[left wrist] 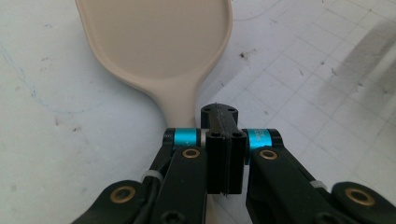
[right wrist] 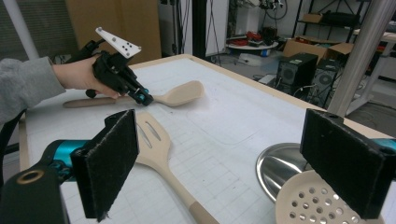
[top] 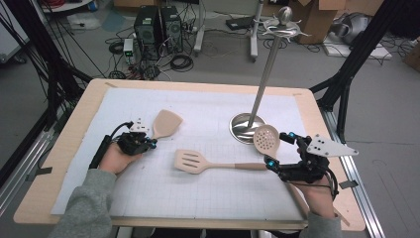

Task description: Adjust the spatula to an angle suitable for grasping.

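Left claw [left wrist: 223,140]: pressed together beside the solid spatula [left wrist: 159,51] neck
Right claw [right wrist: 233,163]: spread wide above the skimmer [right wrist: 313,205]
Slotted spatula [top: 198,161]: flat on the counter [top: 74,119]

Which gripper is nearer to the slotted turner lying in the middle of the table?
Right. The right gripper hovers with jaws open by the handle end of the slotted turner. The left gripper is off to the side, shut on the solid spatula.

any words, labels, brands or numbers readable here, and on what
None can be read.
Turquoise band on the left gripper: faint dark marks, too blurred to read.
Cardboard boxes in the background: any print is too small to tell.
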`<state>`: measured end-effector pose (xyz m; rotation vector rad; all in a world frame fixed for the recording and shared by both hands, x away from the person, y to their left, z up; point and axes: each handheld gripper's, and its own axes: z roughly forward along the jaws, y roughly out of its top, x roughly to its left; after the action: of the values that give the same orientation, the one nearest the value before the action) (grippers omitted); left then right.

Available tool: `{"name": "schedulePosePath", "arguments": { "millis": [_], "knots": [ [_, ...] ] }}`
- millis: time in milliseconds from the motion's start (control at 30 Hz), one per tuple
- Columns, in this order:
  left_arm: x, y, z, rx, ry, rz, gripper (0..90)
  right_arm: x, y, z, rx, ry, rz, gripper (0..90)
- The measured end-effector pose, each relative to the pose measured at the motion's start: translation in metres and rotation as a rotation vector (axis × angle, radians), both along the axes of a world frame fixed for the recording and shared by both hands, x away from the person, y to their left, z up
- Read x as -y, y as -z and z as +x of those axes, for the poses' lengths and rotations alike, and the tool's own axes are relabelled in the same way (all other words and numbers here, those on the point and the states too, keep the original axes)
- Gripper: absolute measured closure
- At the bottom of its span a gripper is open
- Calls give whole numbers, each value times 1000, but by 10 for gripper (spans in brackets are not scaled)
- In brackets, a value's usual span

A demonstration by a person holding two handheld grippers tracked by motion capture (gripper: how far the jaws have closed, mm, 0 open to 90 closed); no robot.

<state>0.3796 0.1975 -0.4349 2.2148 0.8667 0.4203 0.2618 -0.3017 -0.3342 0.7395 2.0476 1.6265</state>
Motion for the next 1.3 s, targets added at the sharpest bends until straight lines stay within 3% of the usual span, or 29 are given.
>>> {"name": "schedulePosePath", "arguments": {
  "millis": [100,133,233,333,467,600,667,767,867,1000,1300],
  "knots": [
    [-4,-1,-3,-2,2,11,896,-1,0,1,0,-1,-3,107],
    [-7,0,-5,-5,-7,-8,896,-2,0,1,-2,-6,-4,107],
    [-9,-2,-7,-13,-16,-13,896,-3,0,2,3,-7,-4,107],
    [-20,-10,-15,37,-23,-64,896,-4,0,3,0,-8,-6,107],
    [-45,-20,-28,73,-29,-69,896,-8,1,6,-11,-12,-12,107],
    [-75,-13,-41,62,-77,-53,895,-12,1,7,-10,-20,-18,107],
    [-85,-7,-47,86,-92,-33,895,-14,1,8,-8,-26,-20,107],
    [-94,0,-56,84,-69,-37,895,-16,1,10,-9,-30,-19,107],
    [-98,4,-62,53,-44,-14,895,-17,1,11,-13,-29,-20,107],
    [-96,5,-66,31,-17,-28,895,-18,0,13,-10,-32,-13,106],
    [-72,6,-80,20,58,-50,895,-20,-2,14,-6,-40,-9,107]
  ]
}}
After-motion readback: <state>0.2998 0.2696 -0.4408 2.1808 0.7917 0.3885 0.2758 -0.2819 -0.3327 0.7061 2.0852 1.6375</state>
